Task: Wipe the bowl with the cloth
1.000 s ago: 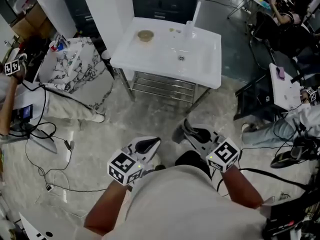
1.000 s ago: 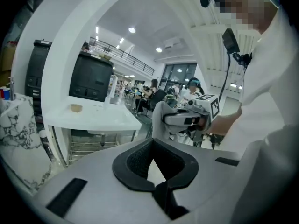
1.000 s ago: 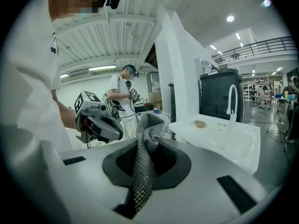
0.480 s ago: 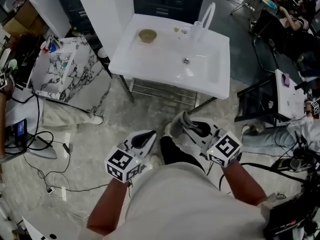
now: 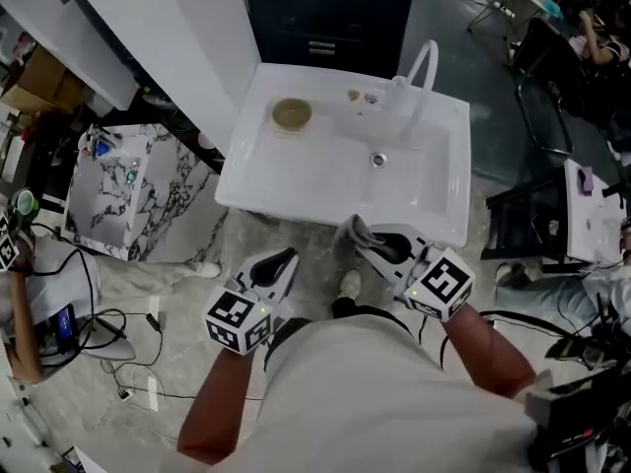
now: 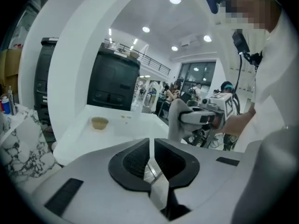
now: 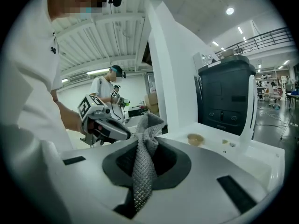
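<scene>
Bowl (image 5: 292, 114), one: small, round, shallow, tan. It stands on the flat back-left deck of the glossy white moulded sink unit (image 5: 325, 190), well apart from both tools. It also shows in the left gripper view (image 6: 99, 122) and the right gripper view (image 7: 195, 138).

Cloth (image 7: 142, 167), one: grey, soft, with a diamond-waffle weave. Only the right gripper view shows the weave. The head view gives a plain grey wad (image 5: 360, 233), and the left gripper view a limp upright fold (image 6: 176, 120).

Right gripper (image 7: 145, 157), one: grey plastic body with black ribbed pads, its jaws clamped on the cloth, which runs down between them and stands up past the tips. In the head view it is held just short of the sink unit's front edge (image 5: 380, 247).

Left gripper (image 6: 152, 146), one: same make. Its jaws are opening, with a narrow slit between the pads and nothing in it. In the head view it sits beside the other tool, over the pale floor (image 5: 281, 261).

Marker cubes, two: white with black square patterns, one on each tool (image 5: 240, 321) (image 5: 441, 286).

Faucet (image 5: 424, 67), one: white, arched, at the back right of the basin.

Drain (image 5: 378, 160), one: small, round, metallic, seen in the head view alone.

Cabinet (image 5: 330, 13), one: dark, boxy, behind the sink unit.

Crate (image 5: 128, 180), one: white with black marble veining, left of the sink unit.
</scene>
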A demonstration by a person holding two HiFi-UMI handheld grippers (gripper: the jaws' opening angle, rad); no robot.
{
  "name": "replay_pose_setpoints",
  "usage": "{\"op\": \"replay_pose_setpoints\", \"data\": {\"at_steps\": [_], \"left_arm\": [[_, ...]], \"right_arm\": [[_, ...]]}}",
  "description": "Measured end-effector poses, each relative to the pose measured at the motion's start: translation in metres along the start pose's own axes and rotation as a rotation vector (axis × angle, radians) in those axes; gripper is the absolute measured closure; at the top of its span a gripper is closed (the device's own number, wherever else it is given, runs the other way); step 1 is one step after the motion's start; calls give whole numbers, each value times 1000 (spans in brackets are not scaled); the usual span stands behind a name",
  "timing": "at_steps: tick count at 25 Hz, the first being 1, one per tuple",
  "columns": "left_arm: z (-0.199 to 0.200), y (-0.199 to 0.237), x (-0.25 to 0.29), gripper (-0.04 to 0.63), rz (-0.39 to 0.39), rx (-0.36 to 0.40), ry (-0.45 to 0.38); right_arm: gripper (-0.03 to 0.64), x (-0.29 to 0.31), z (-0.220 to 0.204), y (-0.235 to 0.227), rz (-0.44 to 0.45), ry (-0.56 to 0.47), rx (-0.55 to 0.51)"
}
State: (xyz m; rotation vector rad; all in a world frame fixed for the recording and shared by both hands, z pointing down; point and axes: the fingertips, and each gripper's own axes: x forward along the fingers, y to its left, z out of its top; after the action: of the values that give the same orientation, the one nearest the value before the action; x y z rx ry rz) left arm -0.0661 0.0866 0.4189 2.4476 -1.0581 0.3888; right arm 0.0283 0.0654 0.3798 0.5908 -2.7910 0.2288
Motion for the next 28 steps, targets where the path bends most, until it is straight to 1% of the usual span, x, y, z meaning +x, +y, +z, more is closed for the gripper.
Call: {"op": "replay_pose_setpoints", "data": {"at_steps": [3, 7, 9, 12, 15, 18, 21, 28], "left_arm": [[22, 27, 28, 546, -5, 4, -3], [38, 73, 55, 540, -10, -25, 25], [43, 99, 69, 538, -23, -62, 35], [49, 132, 89, 535, -62, -122, 66], [52, 166, 108, 535, -93, -150, 101], [54, 204, 126, 535, -98, -186, 121], [53, 238, 145, 532, -83, -217, 148], [42, 302, 201, 511, 11, -335, 193]], "right_arm": [[588, 11, -2, -28, -11, 14, 10], [588, 28, -2, -55, -65, 26, 43], [588, 37, 2, -69, -110, 30, 56], [588, 48, 16, -86, -198, 14, 86], [588, 63, 25, -97, -272, -7, 118], [588, 82, 29, -105, -323, -1, 124], [588, 91, 32, -109, -374, -1, 130], [588, 79, 23, -114, -476, 21, 187]]}}
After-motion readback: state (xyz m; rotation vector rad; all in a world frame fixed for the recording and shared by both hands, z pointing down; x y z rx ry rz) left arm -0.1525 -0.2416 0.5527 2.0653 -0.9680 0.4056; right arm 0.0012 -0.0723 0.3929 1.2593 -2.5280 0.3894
